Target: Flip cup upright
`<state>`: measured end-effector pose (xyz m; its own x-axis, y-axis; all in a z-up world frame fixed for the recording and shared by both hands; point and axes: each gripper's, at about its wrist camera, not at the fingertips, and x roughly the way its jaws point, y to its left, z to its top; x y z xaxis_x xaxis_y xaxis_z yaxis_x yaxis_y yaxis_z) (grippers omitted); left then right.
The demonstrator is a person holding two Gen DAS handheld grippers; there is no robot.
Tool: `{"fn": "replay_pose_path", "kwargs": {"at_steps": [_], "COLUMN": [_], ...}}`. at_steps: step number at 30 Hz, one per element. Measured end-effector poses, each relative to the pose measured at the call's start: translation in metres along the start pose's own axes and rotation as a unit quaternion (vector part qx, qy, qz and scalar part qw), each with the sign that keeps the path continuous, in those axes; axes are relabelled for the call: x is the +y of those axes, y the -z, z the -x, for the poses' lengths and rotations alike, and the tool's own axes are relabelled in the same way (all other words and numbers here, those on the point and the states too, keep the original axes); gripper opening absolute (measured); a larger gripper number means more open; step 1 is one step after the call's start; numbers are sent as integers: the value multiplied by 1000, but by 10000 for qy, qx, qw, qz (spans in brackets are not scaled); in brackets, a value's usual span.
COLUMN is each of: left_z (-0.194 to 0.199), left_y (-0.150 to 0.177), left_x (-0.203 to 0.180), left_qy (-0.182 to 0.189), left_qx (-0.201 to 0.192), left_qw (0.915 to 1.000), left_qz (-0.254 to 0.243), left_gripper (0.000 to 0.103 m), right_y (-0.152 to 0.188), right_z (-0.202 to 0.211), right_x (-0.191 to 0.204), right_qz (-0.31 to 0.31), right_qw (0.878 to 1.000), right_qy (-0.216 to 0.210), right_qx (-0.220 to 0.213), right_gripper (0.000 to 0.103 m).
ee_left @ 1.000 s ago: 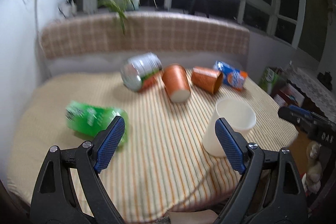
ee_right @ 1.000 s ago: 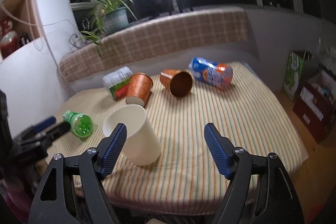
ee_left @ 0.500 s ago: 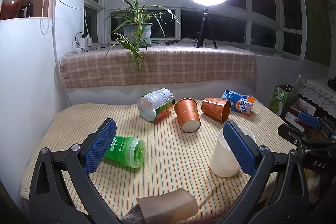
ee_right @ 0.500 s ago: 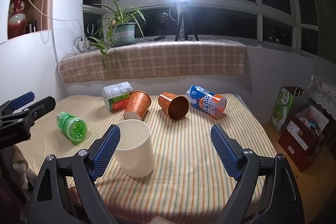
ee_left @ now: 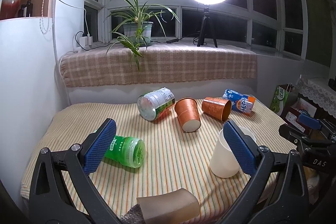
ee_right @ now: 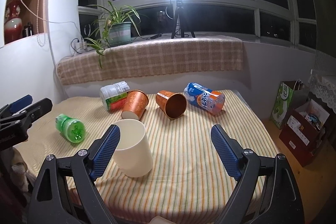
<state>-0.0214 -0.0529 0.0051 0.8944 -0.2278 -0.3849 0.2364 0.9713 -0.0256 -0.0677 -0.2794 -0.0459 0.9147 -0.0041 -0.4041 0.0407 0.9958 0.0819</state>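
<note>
A cream cup point(ee_left: 224, 159) stands upright, mouth up, near the front of the striped table; it also shows in the right wrist view point(ee_right: 134, 148). Two orange paper cups lie on their sides behind it: one point(ee_left: 188, 114) with its base toward me, one point(ee_left: 216, 107) with its mouth to the right; both show in the right wrist view point(ee_right: 135, 104) point(ee_right: 171, 104). My left gripper point(ee_left: 170, 146) is open and empty, held back over the table's front. My right gripper point(ee_right: 166, 152) is open and empty, its left finger beside the cream cup.
A green bottle point(ee_left: 126, 149), a clear labelled bottle point(ee_left: 156, 102) and a blue-orange can point(ee_left: 240, 104) lie on the table point(ee_left: 168, 161). A brown block point(ee_left: 168, 207) sits at the front edge. Bags and boxes point(ee_right: 298, 125) stand on the floor at right.
Both grippers have pulled back and up from the table, so the whole table and window came into view. The cream cup stays upright; nothing on the table moved.
</note>
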Motion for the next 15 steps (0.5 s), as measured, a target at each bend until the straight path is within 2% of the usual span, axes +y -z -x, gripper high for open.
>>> {"fn": "replay_pose_path", "kwargs": {"at_steps": [15], "left_z": [-3], "left_y": [-1], "left_x": [3], "left_qy": [-24], "left_qx": [2], "left_qw": [10000], "left_qz": [12], "left_gripper": [103], "right_y": [2], "right_z": [-3], "right_x": [-2], "right_qz": [-46], "right_qw": [10000], "right_qy": [-8], "right_qx": [71], "right_gripper": [88]}}
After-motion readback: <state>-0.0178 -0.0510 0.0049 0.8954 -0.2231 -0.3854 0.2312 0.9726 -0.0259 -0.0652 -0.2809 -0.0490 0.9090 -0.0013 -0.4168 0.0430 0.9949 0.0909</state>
